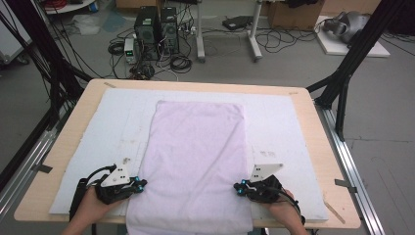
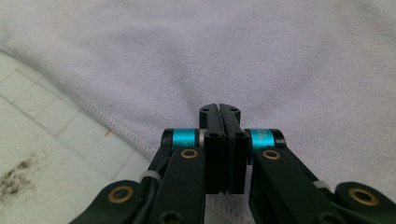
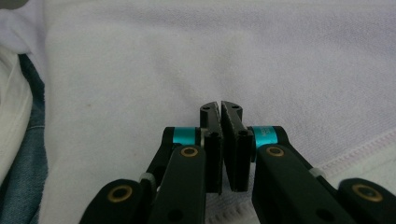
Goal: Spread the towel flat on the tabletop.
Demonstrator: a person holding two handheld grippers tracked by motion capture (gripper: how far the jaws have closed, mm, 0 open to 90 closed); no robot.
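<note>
I see the towel (image 1: 195, 166) lying flat down the middle of the white mat (image 1: 112, 127), its near end hanging over the table (image 1: 313, 142) edge at 6 o'clock. My left gripper (image 1: 141, 185) is clenched at the towel's 8 o'clock edge; my right gripper (image 1: 238, 188) is clenched at its 4 o'clock edge. I cannot tell whether either pinches cloth.

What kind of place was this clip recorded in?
Most likely a lab or workshop set up for recording: a wooden table in a black frame, two computer towers amid loose cables on a grey floor, and a towel spread out.
</note>
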